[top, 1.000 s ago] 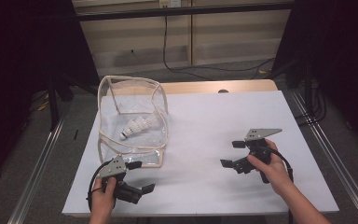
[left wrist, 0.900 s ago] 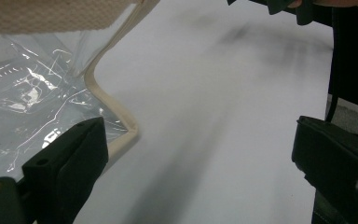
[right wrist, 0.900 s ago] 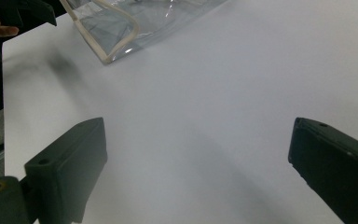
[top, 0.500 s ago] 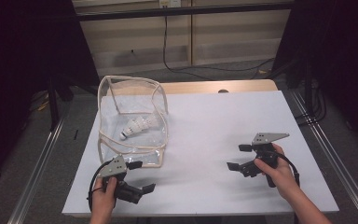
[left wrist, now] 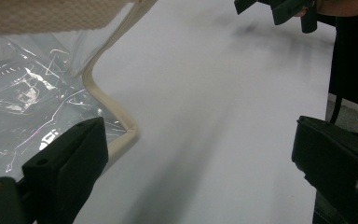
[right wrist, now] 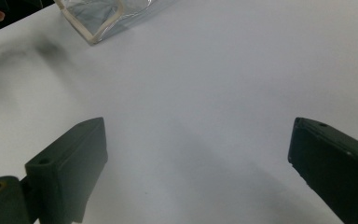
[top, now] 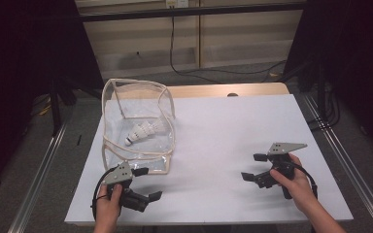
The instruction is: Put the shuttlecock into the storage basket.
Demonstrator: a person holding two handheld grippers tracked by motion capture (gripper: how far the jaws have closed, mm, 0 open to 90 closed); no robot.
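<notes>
High view, item: clear pouch (top: 138,126) at 10 o'clock on the white table (top: 223,145), shuttlecock (top: 143,132) lying inside. My left claw (top: 144,183) at 7 o'clock, jaws wide, empty, just beside the pouch's near rim. My right claw (top: 253,167) at 4 o'clock, likewise spread, well apart. Step, as I judge it: approach. Next: left claw closes on the rim.

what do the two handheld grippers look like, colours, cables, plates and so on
Both are black handheld tools. The left gripper and right gripper each have two blocky matte black jaws with a small round hole near the base. Each carries a grey three-cornered plate on top, and a black cable loops from each one. The forearms in the high view are bare, with no sleeves in sight.
</notes>
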